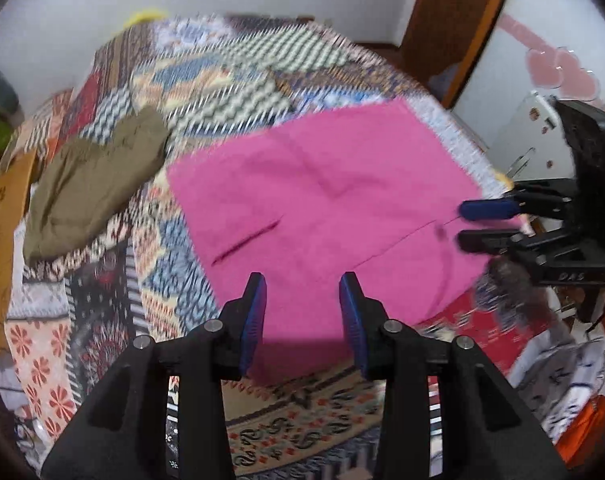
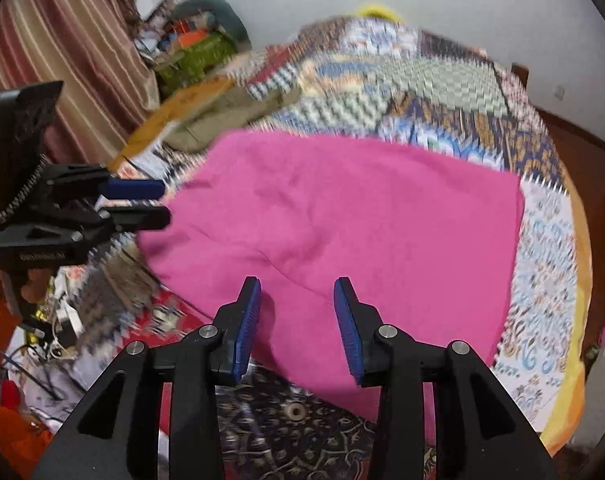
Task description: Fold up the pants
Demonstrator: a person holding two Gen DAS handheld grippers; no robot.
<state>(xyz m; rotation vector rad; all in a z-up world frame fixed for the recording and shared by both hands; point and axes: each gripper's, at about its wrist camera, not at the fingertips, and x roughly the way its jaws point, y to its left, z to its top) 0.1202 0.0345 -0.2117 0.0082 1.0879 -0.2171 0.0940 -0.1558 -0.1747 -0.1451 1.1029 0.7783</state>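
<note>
We see a patchwork-covered bed [image 1: 238, 80]; pink pants [image 1: 326, 200] lie flat just ahead of our tongs, an olive garment [image 1: 90, 188] farther left.

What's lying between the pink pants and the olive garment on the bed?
Nothing: only bare patchwork bedspread separates the pink pants from the olive garment, clearest in the left wrist view.

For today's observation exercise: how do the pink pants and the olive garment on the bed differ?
The pink pants are bright magenta; the olive garment is dull green-brown. The pink pants lie folded flat with straight edges; the olive garment sits rumpled. The pink pants cover more of the bed. Both rest on the patterned bedspread, apart from each other.
</note>
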